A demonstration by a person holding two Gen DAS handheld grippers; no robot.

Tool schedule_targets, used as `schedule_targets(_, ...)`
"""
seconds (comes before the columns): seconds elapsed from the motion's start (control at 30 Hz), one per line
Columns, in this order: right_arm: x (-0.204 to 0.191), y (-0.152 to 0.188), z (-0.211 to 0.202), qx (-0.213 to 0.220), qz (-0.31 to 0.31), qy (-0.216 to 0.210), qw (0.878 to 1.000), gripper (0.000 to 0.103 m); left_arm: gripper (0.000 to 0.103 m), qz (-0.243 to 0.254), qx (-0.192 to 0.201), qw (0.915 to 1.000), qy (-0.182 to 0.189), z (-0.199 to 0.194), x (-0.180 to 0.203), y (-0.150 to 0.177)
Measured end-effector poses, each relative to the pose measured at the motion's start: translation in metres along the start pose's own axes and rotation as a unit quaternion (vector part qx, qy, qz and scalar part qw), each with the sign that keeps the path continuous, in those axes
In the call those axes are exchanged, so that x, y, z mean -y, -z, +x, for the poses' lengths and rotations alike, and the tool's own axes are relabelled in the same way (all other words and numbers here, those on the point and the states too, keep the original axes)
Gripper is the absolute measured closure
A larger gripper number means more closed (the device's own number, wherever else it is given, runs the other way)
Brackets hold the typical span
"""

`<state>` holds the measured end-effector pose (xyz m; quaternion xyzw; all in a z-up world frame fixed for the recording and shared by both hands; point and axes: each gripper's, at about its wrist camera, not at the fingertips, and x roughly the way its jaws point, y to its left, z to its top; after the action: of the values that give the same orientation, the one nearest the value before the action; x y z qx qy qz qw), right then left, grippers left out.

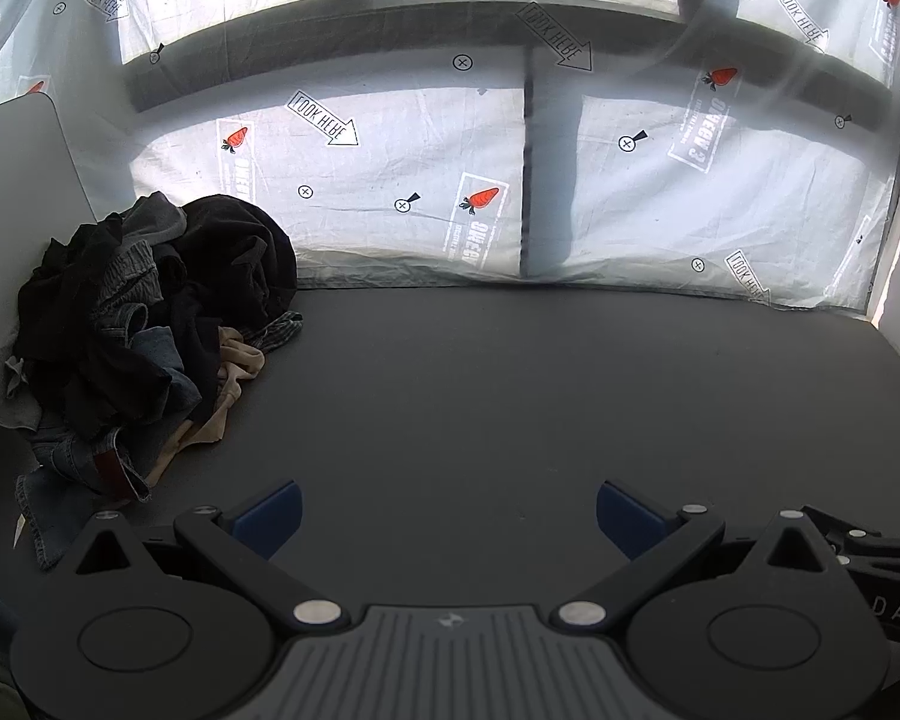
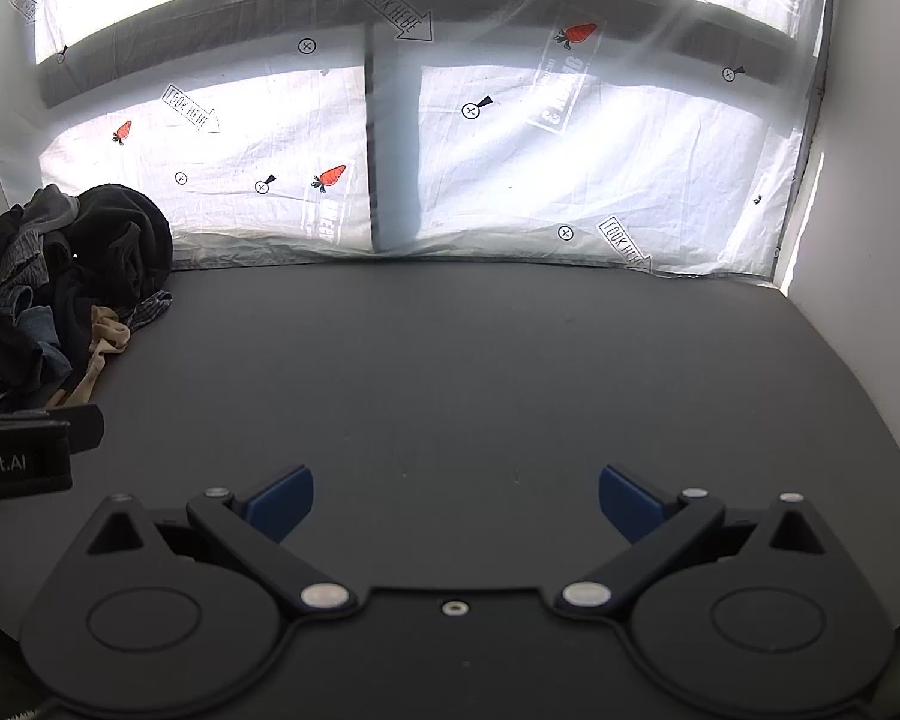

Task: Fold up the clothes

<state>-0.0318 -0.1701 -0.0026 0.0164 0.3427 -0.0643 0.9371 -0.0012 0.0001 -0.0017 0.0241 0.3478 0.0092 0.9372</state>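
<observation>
- We see our left gripper (image 1: 447, 513) at the bottom of the left wrist view, jaws spread wide, blue pads (image 1: 270, 516) well apart and holding nothing.
- Our right gripper (image 2: 456, 501) sits at the bottom of the right wrist view, jaws likewise wide, with only bare tabletop between its blue pads (image 2: 627, 501).
- The pile of clothes (image 1: 150, 324) lies at the left of the left wrist view, heaped on the dark grey table (image 1: 510, 390) against the white side panel (image 1: 12, 180).
- In that pile we make out black garments on top, blue denim (image 1: 78, 468) at the lower left edge and a tan piece (image 1: 240, 366) poking out on the right side.
- In the right wrist view the same pile (image 2: 72, 276) shows at the left edge, well apart from our right gripper.
- A black body with partial lettering (image 2: 24, 450) enters the right wrist view at the left edge, just below the pile.
- Behind the table hangs a white sheet (image 1: 390, 180) printed with orange carrots (image 1: 483, 198) and "LOOK HERE" arrows (image 1: 324, 119), filling the upper half of both views.
</observation>
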Motion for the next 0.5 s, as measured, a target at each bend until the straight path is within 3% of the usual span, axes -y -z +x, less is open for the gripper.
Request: schedule_targets(0.5, 0.0032, 0.0031, 0.0053, 0.0, 0.001, 0.004, 1.0, 0.0, 0.0, 0.004, 0.003, 1.0, -0.001, 0.0002, -0.0014, 0.0004)
